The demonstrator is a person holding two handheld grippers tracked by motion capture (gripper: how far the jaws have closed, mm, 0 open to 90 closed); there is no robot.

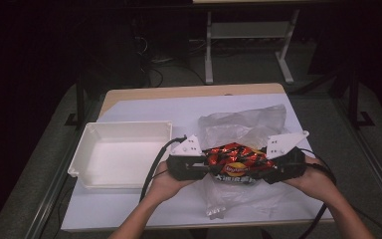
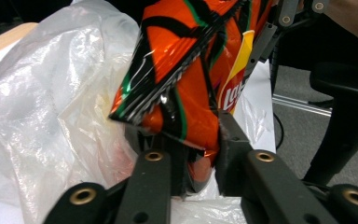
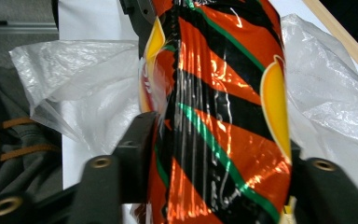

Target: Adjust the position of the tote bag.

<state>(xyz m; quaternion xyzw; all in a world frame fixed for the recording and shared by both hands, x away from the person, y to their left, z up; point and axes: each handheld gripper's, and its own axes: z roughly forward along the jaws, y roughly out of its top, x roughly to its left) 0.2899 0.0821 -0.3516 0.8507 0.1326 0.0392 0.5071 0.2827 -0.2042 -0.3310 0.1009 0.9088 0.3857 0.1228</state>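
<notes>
Gripping the chip bag (image 1: 235, 162) at both ends over the plastic bag (image 1: 243, 124).

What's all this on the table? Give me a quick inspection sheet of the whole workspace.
Surface: table under a pale sheet.
Job's things: orange-black chip bag held over a clear plastic bag.
Clutter: empty white tray on the left.
Grippers: left tongs pinch one end of the chip bag, right tongs clasp the other.
Cables: black cable trailing from the left tongs.
Surroundings: dark room, white frame legs behind.
</notes>
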